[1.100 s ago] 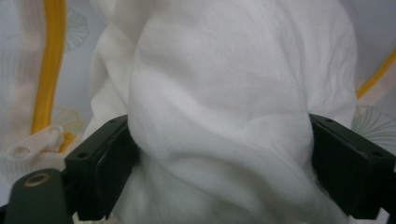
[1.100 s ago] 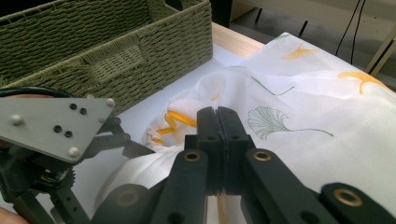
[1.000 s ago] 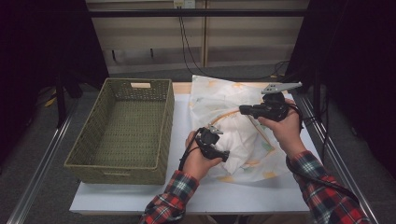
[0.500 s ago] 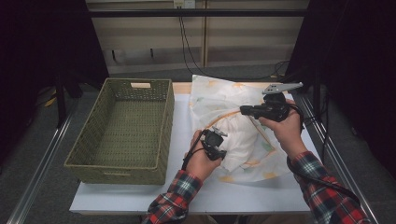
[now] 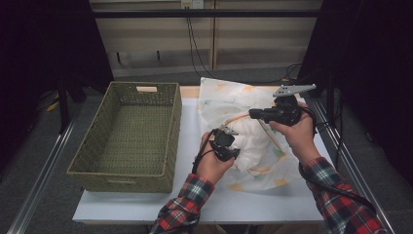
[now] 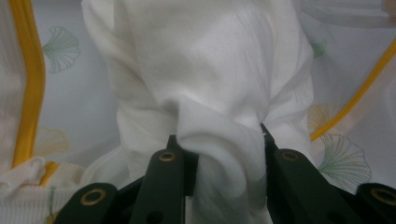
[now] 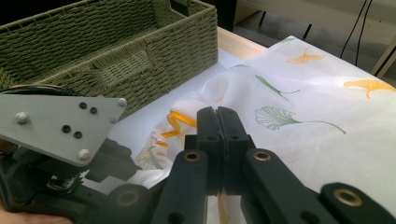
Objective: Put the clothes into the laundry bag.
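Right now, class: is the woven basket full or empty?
Empty. The woven basket shows only its bare bottom; the white cloth lies beside it on the table.

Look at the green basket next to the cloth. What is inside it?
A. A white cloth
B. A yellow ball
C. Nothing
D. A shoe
C, since the high view shows the bare woven bottom of the basket, while the white cloth lies beside it on the table.

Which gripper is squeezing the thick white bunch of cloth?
The left gripper, nearer the basket: the cloth bulges between its jaws. The right gripper's jaws are shut together.
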Available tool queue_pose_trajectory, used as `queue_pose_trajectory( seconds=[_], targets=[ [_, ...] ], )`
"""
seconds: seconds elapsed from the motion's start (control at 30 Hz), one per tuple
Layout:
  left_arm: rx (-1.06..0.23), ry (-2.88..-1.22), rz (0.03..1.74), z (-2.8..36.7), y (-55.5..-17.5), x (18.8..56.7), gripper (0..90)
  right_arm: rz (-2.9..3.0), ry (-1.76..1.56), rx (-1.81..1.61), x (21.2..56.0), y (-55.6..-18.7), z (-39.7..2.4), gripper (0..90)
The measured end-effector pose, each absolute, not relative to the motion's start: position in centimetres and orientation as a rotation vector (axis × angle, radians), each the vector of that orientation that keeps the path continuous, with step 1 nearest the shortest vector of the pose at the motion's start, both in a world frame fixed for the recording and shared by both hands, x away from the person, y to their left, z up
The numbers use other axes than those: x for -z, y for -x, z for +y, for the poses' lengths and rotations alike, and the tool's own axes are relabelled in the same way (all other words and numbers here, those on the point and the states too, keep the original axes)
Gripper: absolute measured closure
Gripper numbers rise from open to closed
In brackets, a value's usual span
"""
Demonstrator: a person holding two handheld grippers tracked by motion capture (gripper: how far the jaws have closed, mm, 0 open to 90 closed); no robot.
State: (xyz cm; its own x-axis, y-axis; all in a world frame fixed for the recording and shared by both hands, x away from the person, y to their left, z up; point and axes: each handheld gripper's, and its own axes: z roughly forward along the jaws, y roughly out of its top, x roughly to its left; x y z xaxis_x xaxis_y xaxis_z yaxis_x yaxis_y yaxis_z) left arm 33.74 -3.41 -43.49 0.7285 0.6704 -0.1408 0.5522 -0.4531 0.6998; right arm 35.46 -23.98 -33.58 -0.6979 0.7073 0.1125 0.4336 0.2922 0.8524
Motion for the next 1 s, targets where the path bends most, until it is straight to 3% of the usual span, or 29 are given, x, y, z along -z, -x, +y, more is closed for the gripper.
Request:
queue_pose_trajectory(
  seconds=[1.0],
  targets=[
    [-0.241,-2.067,0.89,-5.8,-35.2,43.6,72.6,2.276,-1.049,-1.383,33.7,-35.2,-24.3,89.4]
  ],
)
